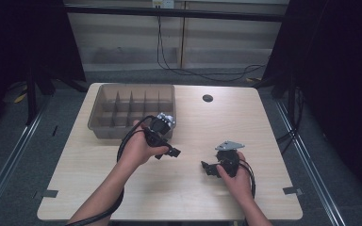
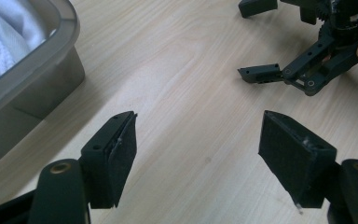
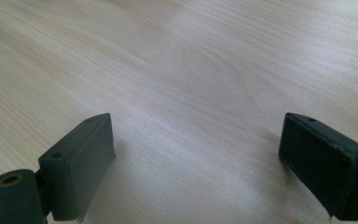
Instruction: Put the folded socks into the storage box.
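The right gripper (image 1: 208, 165), nearest, rests on the table (image 1: 193, 197) with jaws spread and nothing between them. The left gripper (image 1: 169, 154), also spread and empty, sits just beside the grey compartmented tray (image 1: 104, 88), whose front corner it nearly meets. Bare wood lies between the grippers.

Bare tabletop (image 1: 188, 188) between hands; divided bin (image 1: 104, 123) blocks the far-left.

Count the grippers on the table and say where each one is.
2. The left gripper is in the person's left hand, just in front of the grey divided bin, jaws wide open. The right gripper is in the right hand, toward the table's right front, jaws also open.
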The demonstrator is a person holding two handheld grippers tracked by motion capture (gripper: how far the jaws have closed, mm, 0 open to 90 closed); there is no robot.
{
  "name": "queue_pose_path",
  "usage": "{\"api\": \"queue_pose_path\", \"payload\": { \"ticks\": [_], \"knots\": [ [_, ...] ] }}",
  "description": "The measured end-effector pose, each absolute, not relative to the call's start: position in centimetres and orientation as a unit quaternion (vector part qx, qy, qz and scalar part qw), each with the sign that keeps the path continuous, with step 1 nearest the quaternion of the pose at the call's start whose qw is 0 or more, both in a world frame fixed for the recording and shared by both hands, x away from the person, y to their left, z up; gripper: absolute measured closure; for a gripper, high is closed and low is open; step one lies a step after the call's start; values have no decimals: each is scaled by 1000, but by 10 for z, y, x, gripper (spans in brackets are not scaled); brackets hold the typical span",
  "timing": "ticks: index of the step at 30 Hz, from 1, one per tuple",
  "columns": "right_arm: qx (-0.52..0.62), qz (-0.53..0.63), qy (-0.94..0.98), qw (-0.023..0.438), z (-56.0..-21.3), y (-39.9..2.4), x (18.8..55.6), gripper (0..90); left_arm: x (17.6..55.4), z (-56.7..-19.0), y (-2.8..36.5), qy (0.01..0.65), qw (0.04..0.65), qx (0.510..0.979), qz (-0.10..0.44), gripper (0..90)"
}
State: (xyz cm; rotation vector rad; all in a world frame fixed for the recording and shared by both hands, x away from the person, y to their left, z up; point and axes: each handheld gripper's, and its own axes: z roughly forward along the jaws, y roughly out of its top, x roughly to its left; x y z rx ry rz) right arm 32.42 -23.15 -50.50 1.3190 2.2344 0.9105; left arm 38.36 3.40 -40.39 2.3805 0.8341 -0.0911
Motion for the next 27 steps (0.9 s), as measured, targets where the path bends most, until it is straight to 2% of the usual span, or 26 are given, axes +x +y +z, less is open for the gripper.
{"api": "queue_pose_path", "payload": {
  "ticks": [27],
  "knots": [
    [467,325,799,194,-505,-232,324,98,375,-438,65,339,299,891,-42,269]
  ]
}}
